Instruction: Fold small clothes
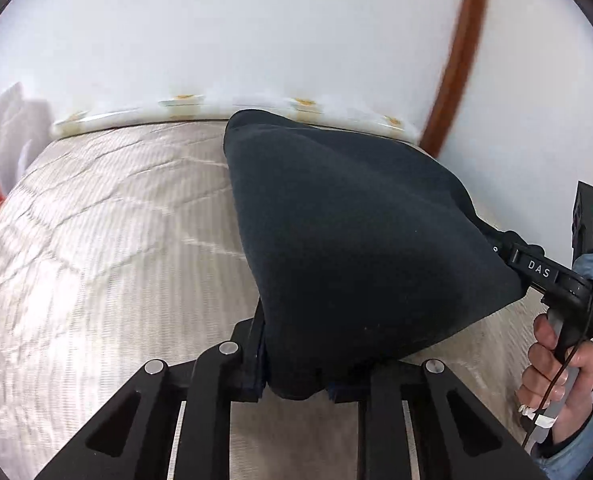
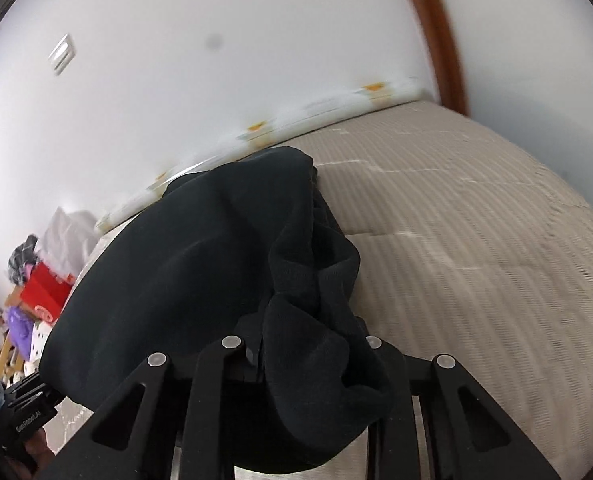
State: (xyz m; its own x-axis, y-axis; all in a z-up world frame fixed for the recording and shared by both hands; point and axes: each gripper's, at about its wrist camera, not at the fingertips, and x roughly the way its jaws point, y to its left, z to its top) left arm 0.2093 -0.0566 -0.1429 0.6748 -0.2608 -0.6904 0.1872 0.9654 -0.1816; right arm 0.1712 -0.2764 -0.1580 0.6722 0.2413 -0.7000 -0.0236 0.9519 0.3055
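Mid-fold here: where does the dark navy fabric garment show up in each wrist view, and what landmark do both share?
Left wrist view: the dark navy fabric garment fills centre to right, pinched by the left gripper at the bottom and by the right gripper at the right edge.
Right wrist view: it spreads from centre to lower left, bunched in the right gripper at the bottom.
Shared landmark: the brown wooden trim on the white wall, upper right.

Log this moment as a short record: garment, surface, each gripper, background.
garment: dark garment, lifted and stretched between both grippers
surface: beige striped bed cover
left gripper: shut on one edge of the garment
right gripper: shut on bunched cloth at the other edge
hand: holds the right gripper's handle
background: white wall, brown wooden trim
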